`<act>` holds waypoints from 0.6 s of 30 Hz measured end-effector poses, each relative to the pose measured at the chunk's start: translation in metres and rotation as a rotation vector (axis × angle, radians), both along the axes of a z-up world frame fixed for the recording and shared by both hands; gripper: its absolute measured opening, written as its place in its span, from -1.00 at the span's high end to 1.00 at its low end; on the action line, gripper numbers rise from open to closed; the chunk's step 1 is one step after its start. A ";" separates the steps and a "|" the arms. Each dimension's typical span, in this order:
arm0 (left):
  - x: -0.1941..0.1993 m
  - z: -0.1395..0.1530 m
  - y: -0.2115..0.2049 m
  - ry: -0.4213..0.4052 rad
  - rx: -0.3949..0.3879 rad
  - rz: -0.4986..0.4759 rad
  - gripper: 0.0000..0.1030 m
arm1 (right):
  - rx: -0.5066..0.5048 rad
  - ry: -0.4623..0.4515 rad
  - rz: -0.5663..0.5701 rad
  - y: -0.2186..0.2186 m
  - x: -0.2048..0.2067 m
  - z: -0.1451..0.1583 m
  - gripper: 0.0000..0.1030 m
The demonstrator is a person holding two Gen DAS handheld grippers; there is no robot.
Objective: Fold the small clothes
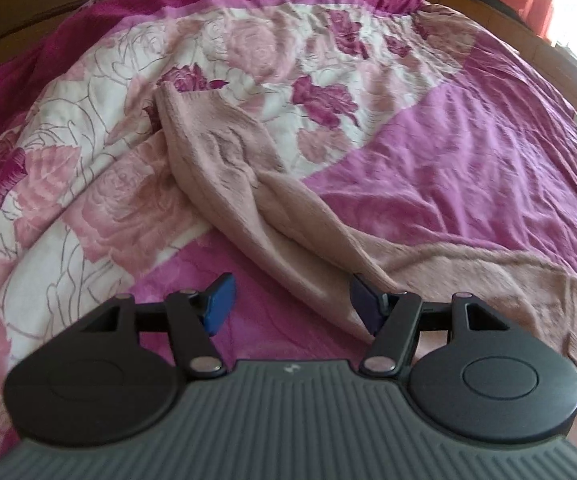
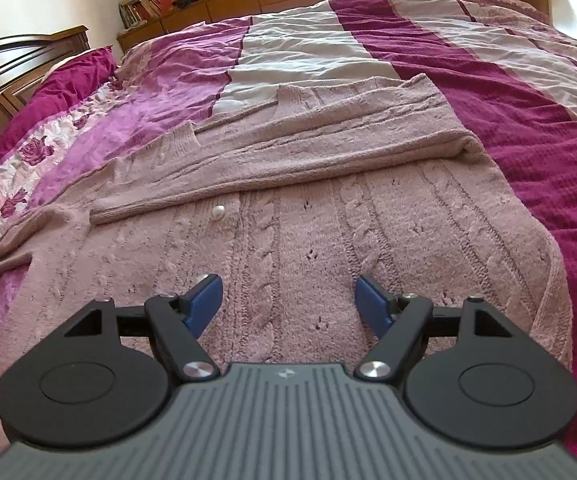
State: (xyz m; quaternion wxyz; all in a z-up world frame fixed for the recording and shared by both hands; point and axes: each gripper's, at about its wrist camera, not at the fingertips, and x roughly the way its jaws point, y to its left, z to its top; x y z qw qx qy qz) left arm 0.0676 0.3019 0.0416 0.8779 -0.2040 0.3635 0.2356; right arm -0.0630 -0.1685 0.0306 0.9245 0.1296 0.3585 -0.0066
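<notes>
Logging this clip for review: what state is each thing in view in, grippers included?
Pink knit cardigan: spread flat on the bedspread, one sleeve folded across the body.
Other sleeve: stretched outward, not folded.
Pearl button: exposed beside the folded sleeve.
Left gripper: open, empty.
Right gripper: open, empty.
Bedspread: wrinkled.

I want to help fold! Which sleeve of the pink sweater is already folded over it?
The sleeve lying across the sweater above the pearl button. The other sleeve stretches out onto the flowery bedspread.
</notes>
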 end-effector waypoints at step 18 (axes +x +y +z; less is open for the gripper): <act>0.025 -0.019 0.045 -0.167 -0.079 0.112 -0.11 | -0.025 0.005 0.011 0.004 0.003 -0.004 -0.57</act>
